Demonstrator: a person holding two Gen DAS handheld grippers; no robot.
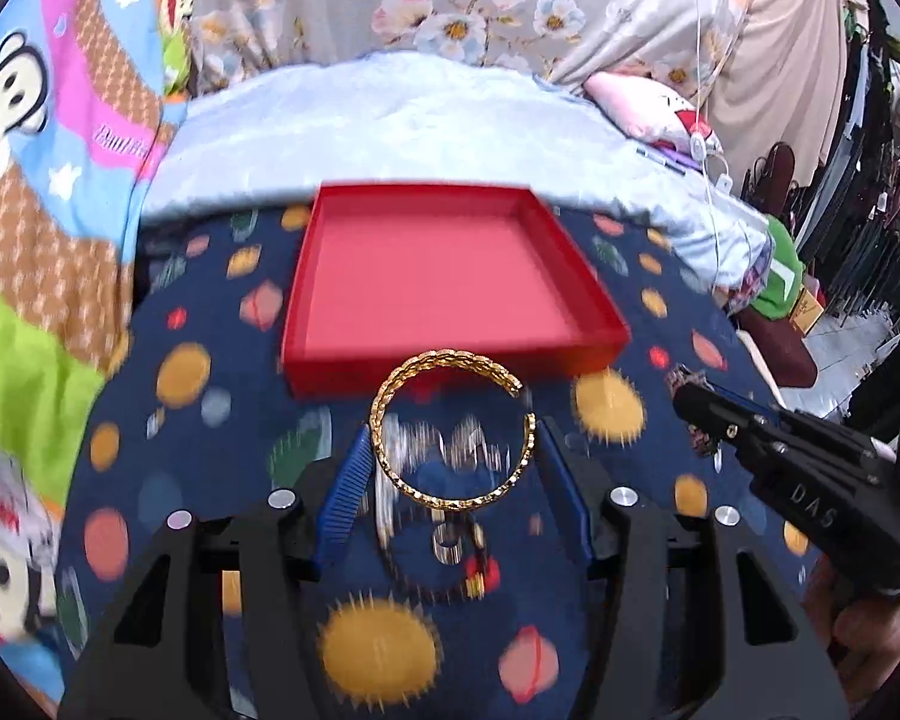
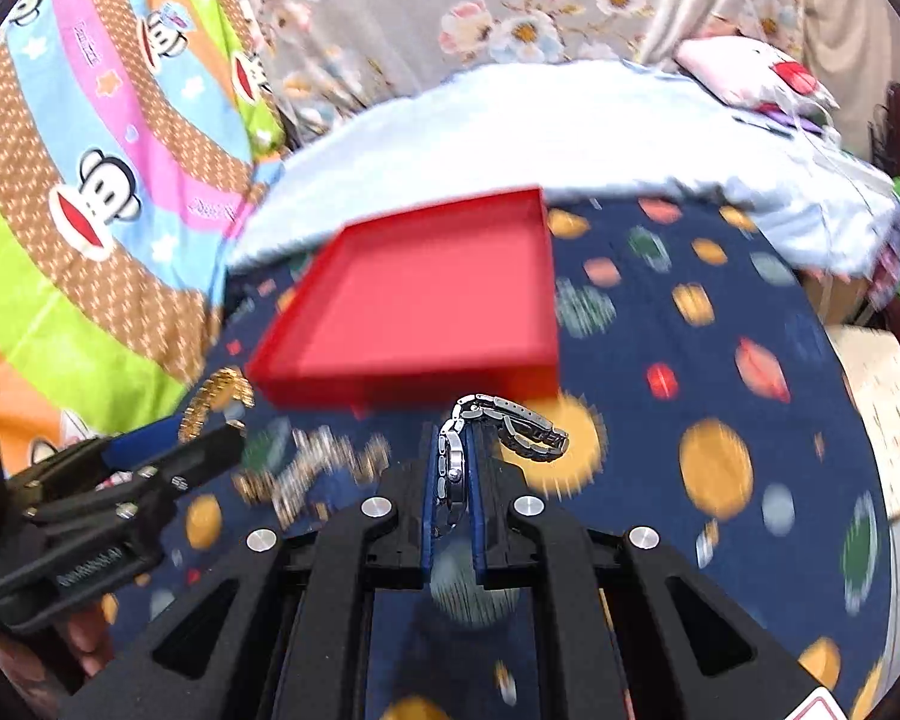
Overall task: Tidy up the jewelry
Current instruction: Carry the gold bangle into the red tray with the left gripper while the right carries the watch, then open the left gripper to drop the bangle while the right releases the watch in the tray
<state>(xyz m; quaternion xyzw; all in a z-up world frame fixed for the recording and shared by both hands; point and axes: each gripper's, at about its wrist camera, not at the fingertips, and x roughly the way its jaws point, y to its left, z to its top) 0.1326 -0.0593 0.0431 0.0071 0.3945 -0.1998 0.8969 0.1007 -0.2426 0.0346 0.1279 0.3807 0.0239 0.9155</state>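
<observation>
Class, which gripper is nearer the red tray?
Too close to call. The left gripper holds the gold bangle at the red tray front wall; the right gripper holds the watch there too.

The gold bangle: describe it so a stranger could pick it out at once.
Find the shallow red tray on the navy planet-print cloth. Just in front of its near wall, the left gripper holds the gold bangle between its blue-padded fingers. It is an open, braided gold ring, unlike the silver link watch clamped in the right gripper.
</observation>
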